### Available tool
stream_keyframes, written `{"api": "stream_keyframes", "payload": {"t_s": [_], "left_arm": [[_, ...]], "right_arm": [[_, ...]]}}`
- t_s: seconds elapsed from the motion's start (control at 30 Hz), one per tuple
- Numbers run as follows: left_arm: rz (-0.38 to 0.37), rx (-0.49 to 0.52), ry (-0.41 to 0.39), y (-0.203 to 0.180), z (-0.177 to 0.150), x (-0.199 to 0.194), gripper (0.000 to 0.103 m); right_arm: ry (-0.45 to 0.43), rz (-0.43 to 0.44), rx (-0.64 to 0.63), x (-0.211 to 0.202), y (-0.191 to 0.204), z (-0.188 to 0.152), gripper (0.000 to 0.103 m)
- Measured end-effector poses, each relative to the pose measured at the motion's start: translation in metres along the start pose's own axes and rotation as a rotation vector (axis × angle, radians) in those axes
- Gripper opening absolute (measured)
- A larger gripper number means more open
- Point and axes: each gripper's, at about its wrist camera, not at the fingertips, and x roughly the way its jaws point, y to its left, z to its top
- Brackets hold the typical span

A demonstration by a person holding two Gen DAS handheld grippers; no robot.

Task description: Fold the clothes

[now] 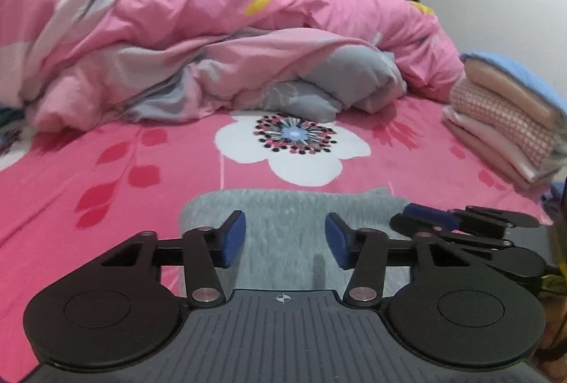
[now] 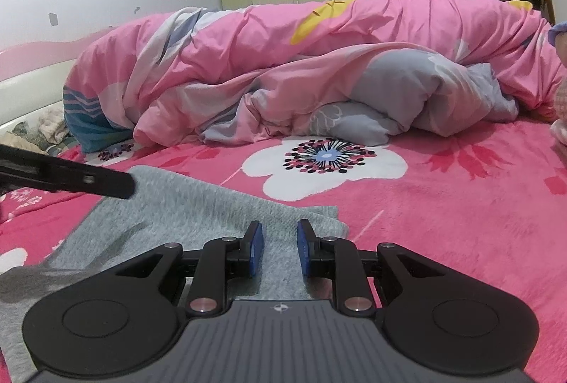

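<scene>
- The pink floral bed sheet [image 1: 106,149] fills the lower view.
- A rumpled pink quilt [image 1: 198,39] is heaped behind.
- A grey garment [image 2: 198,205] lies flat near the sheet's front edge.
- A folded pile [image 1: 503,120] sits on the right.
- The left gripper [image 1: 285,239] and right gripper [image 2: 280,248] hover over the garment, jaws parted and gripping nothing.
</scene>
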Motion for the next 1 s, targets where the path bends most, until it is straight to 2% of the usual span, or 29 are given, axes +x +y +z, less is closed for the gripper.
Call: {"api": "stream_keyframes", "payload": {"t_s": [0.07,0.17,0.3,0.5,0.63,0.67,0.73,0.9,1.0], "left_arm": [[0.012,0.027,0.024,0.001,-0.001,0.014,0.041],[-0.008,-0.009,0.09,0.011,-0.007,0.036,0.039],[-0.037,-0.037,0.081,0.018,-0.009,0.035,0.039],[-0.068,-0.082,0.062,0.028,-0.013,0.031,0.04],[-0.084,-0.125,0.044,0.034,-0.012,0.03,0.041],[-0.088,-0.136,0.036,0.035,-0.012,0.028,0.041],[-0.079,-0.153,0.021,0.038,-0.012,0.027,0.041],[-0.046,-0.194,-0.011,0.046,-0.013,0.023,0.042],[-0.031,-0.178,0.007,0.044,-0.013,0.027,0.042]], "right_arm": [[0.0,0.002,0.002,0.0,0.0,0.0,0.022],[0.002,0.004,0.002,0.0,0.0,0.0,0.022],[0.014,0.009,0.005,0.0,0.0,0.005,0.023],[0.024,0.044,-0.103,0.005,0.014,0.021,0.022],[0.053,0.042,-0.074,0.029,0.002,0.018,0.023],[0.059,0.056,-0.025,0.033,-0.005,0.018,0.023],[0.056,0.073,0.033,0.033,-0.014,0.018,0.023],[0.044,0.083,0.051,0.031,-0.017,0.016,0.023],[0.042,0.095,0.073,0.032,-0.021,0.015,0.024]]}}
